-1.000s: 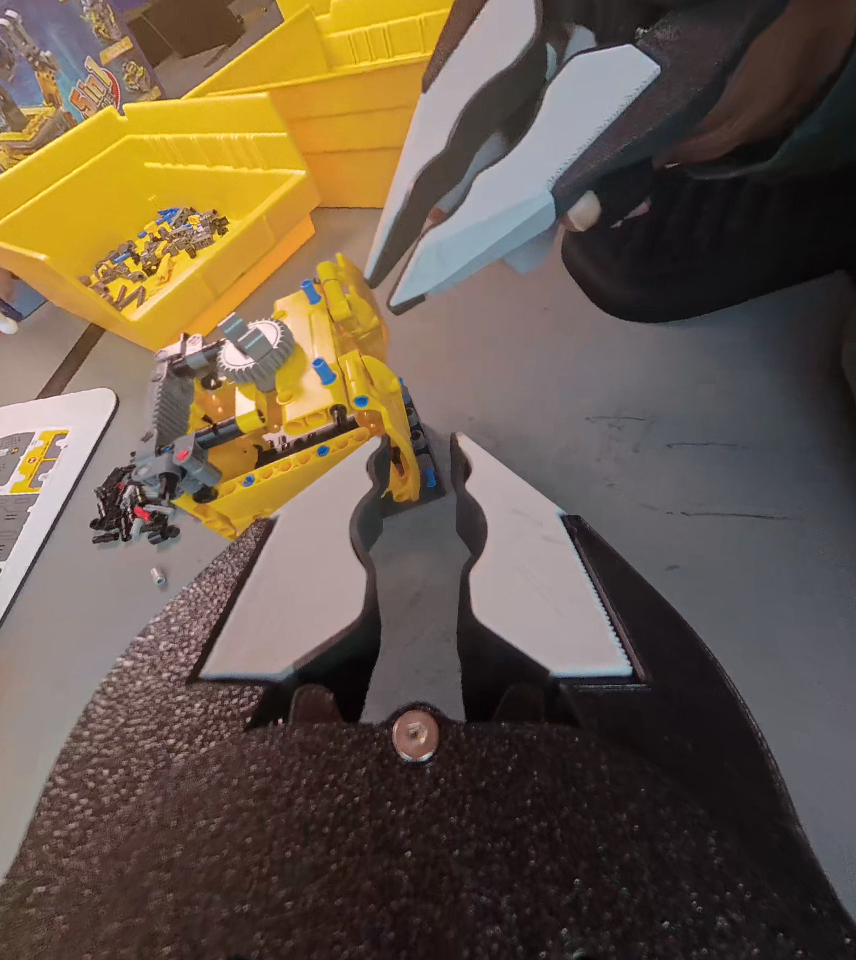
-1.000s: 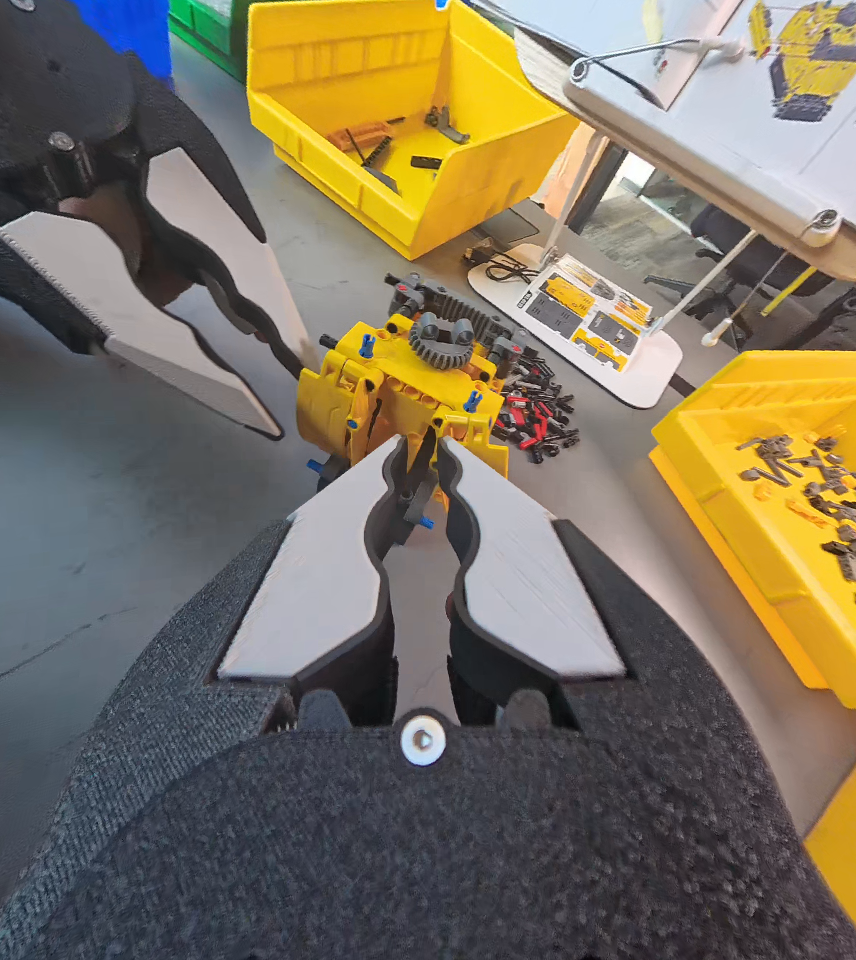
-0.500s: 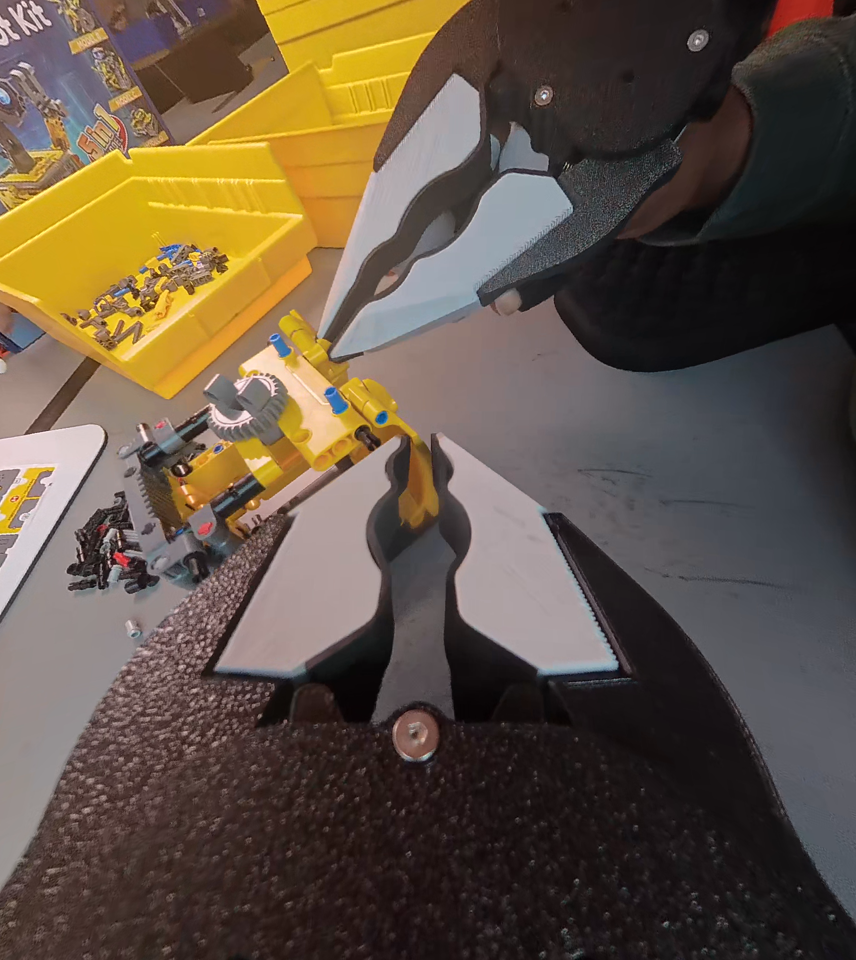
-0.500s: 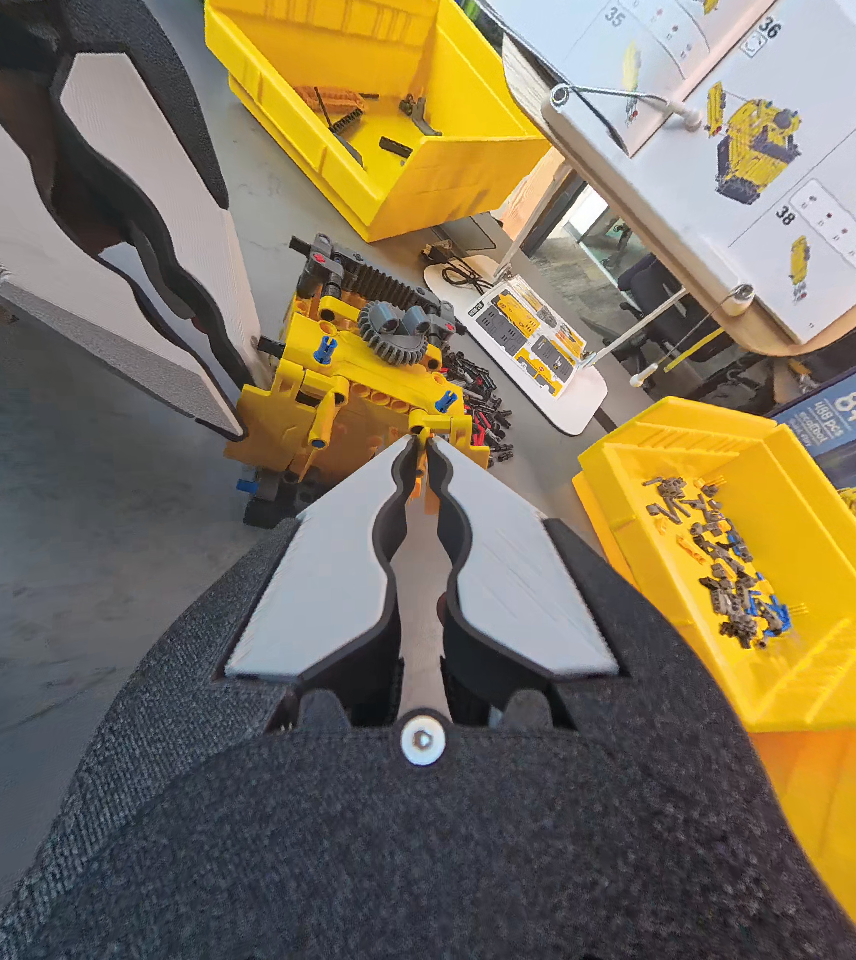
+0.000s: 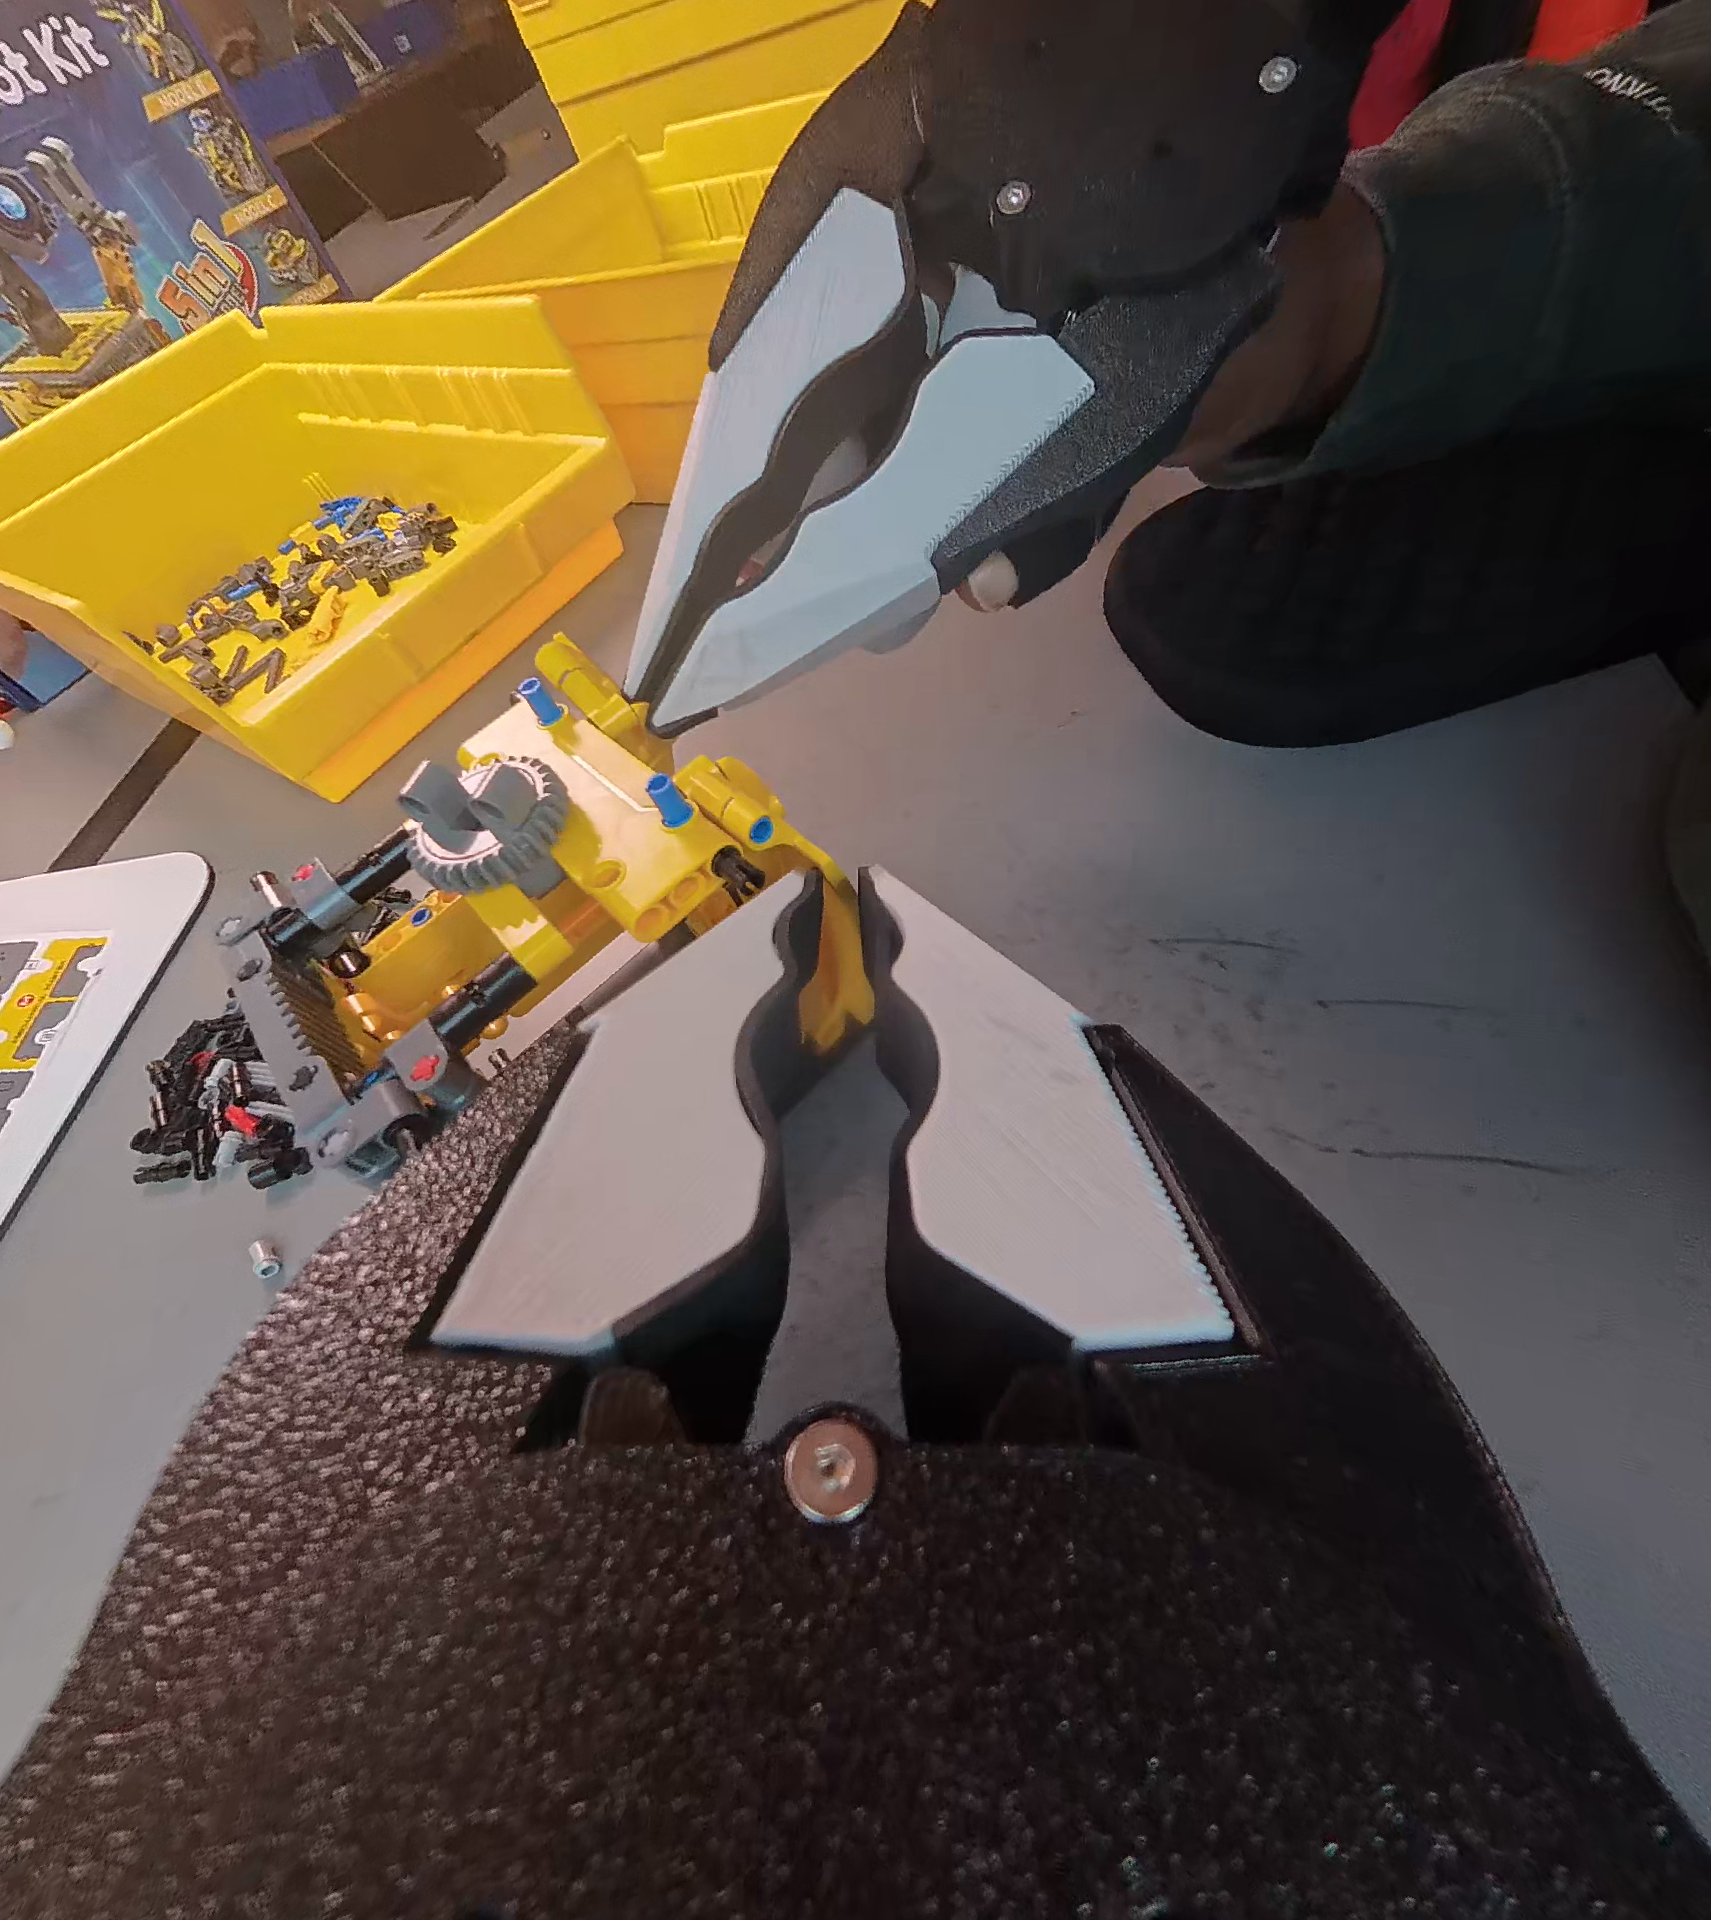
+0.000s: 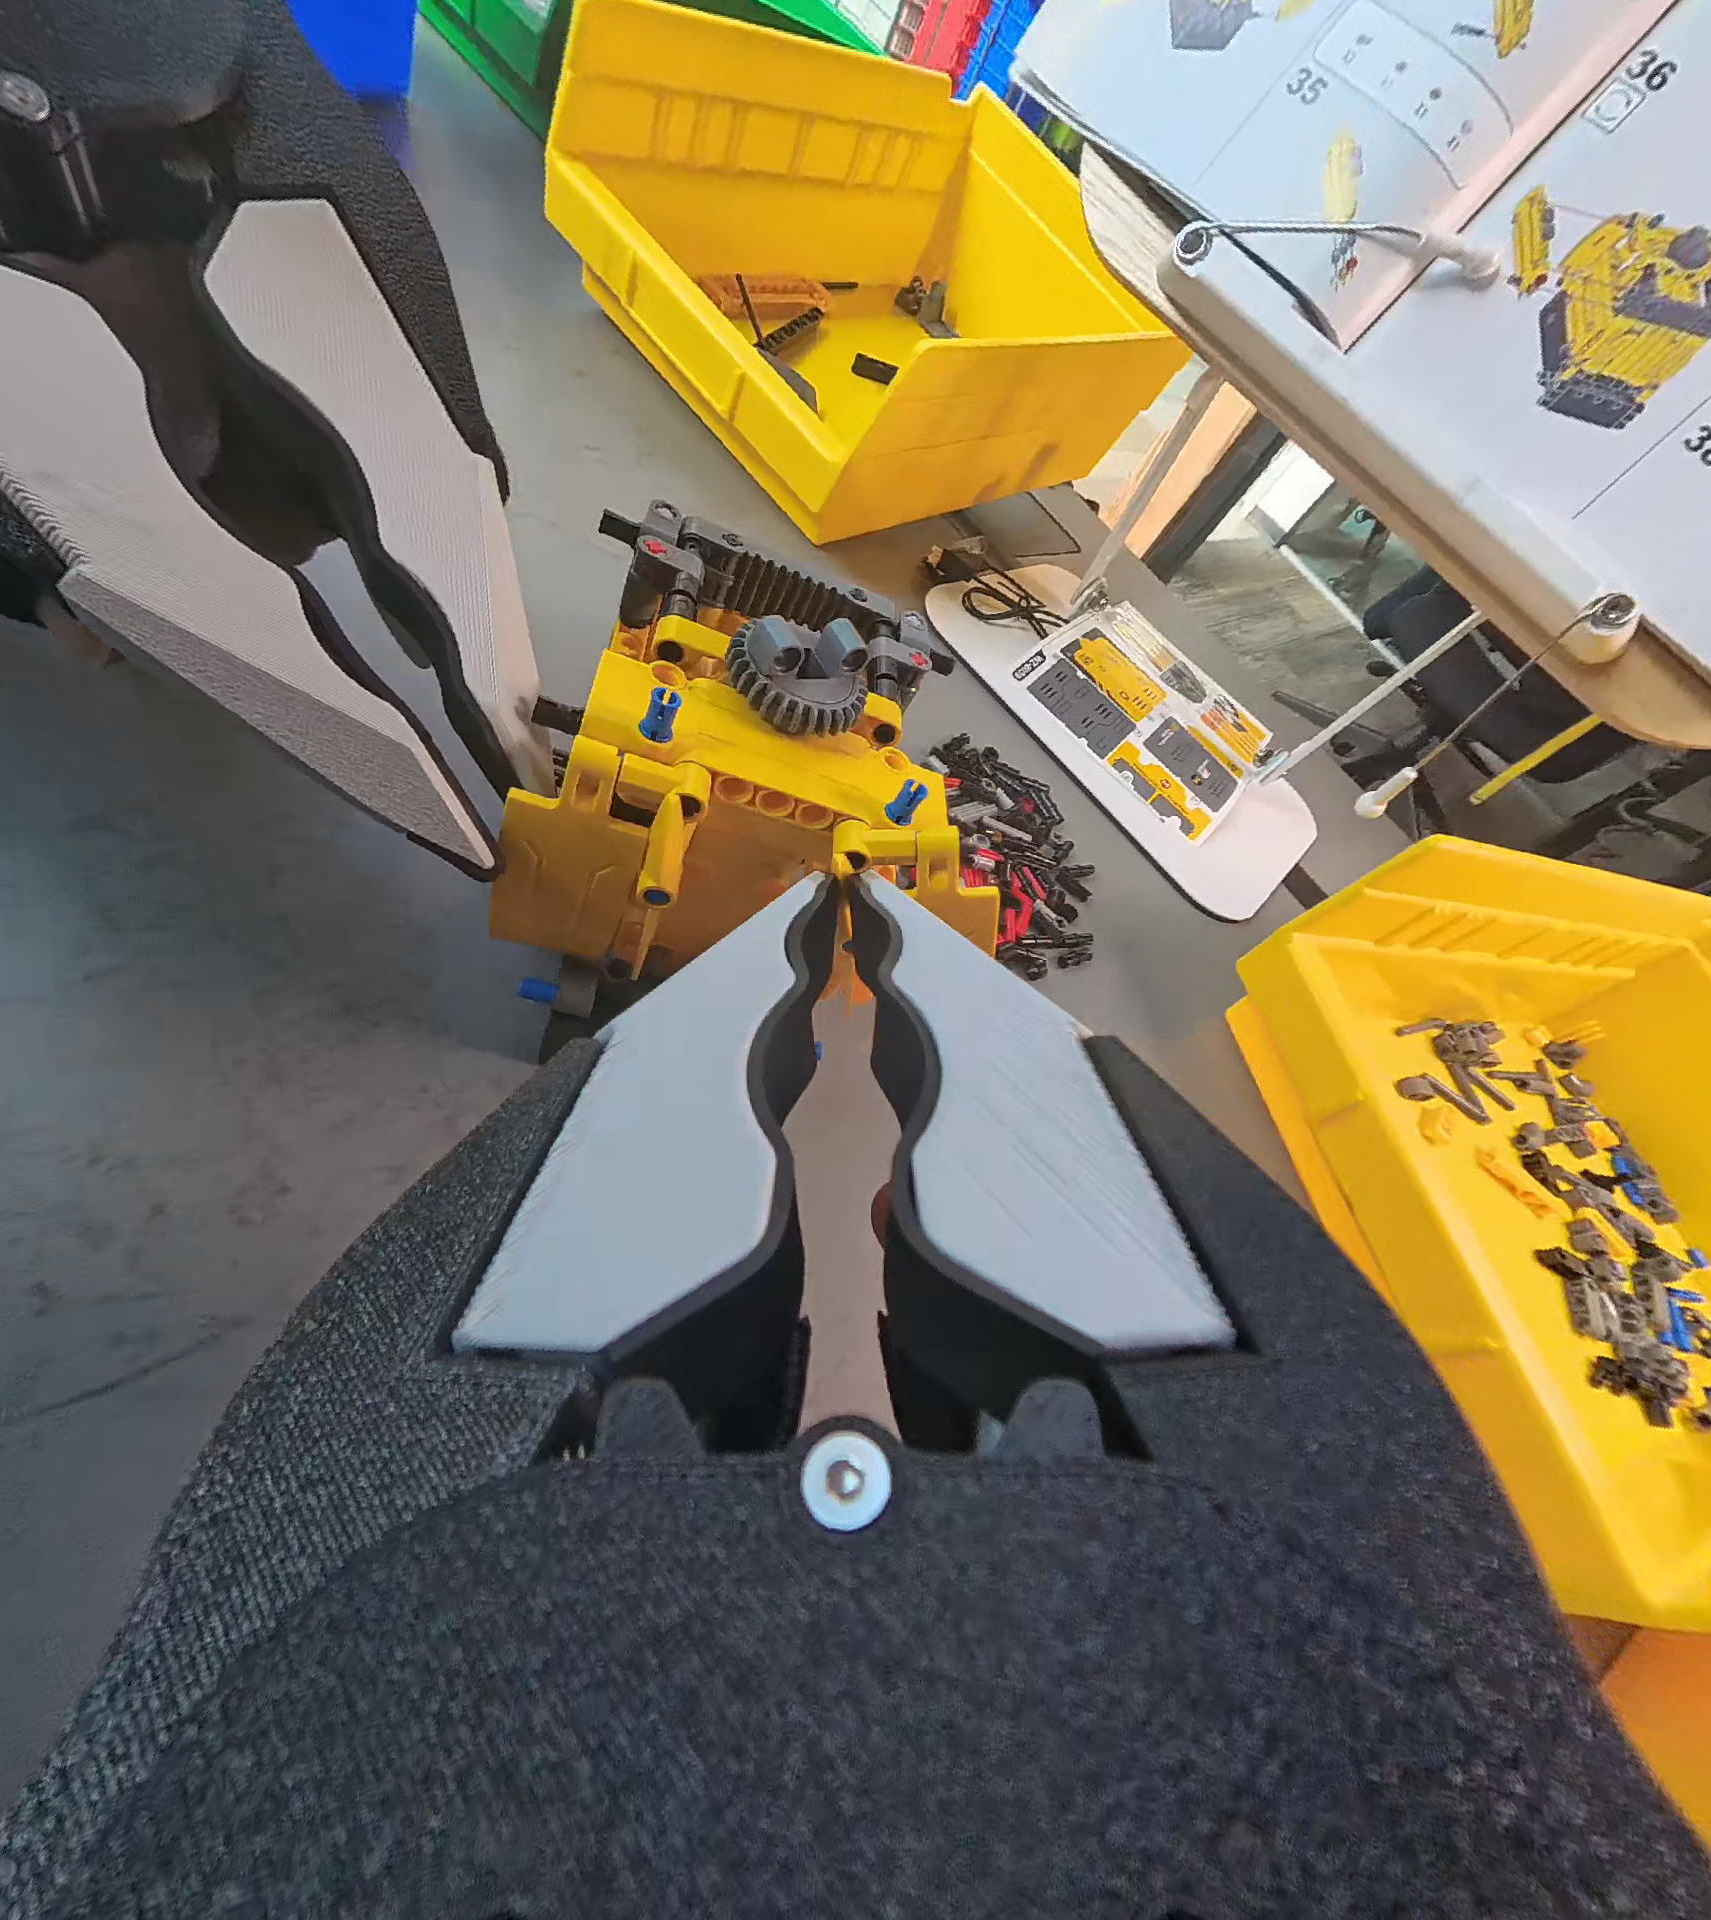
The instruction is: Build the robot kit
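Note:
A yellow brick-built vehicle model point(image 5: 560, 862) with a grey gear and blue pins rests on the grey table. My left gripper point(image 5: 835, 883) is shut on the model's near yellow side panel point(image 5: 835, 987). My right gripper point(image 5: 648, 717) comes in from above, its tips closed on a yellow edge at the model's far corner. In the right wrist view the right gripper point(image 6: 838, 883) pinches a yellow front part of the model point(image 6: 726, 790). The left gripper point(image 6: 508, 821) grips the model's left side.
A yellow bin point(image 5: 415, 675) of small grey and blue parts stands behind the model, and also shows in the right wrist view point(image 6: 1287, 997). Another yellow bin point(image 6: 934, 436) is farther back. A pile of black pins point(image 6: 1017, 831), a sticker sheet point(image 6: 1131, 717) and an instruction booklet point(image 6: 1557, 260) lie beyond. Spacing between my two grippers at the tips: around 6 centimeters.
Both grippers have closed on the model. The model has tipped from tilted up to lying flatter. The right gripper has come down onto its far corner.

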`<state>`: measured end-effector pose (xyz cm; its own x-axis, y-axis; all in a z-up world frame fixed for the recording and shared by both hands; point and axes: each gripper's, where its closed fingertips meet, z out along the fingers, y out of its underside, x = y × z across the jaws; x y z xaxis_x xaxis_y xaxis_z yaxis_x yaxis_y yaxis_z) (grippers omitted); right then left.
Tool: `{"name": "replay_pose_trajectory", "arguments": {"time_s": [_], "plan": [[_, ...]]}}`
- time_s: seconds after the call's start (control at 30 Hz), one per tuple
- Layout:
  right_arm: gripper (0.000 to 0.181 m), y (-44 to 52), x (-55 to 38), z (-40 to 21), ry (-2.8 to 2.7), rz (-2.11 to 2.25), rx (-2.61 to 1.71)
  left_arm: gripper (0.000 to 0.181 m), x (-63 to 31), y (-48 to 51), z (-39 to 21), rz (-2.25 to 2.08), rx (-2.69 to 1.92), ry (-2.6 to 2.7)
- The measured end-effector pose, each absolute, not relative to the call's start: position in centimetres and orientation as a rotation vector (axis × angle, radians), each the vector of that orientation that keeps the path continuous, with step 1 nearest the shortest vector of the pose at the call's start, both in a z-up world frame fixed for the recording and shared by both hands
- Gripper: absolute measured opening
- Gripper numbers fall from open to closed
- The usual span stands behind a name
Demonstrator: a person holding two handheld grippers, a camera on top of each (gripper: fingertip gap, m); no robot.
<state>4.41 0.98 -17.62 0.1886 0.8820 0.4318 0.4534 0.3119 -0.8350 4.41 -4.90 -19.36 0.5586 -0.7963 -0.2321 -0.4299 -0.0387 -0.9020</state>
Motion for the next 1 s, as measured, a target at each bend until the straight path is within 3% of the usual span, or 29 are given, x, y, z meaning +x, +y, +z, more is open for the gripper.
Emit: {"name": "replay_pose_trajectory", "arguments": {"time_s": [1.0], "plan": [[0.000, 0.81, 4.35, -17.55, -1.207, 1.109, -1.672, 0.005, 4.40, -5.02, -19.44, -0.426, -1.671, 1.036]]}}
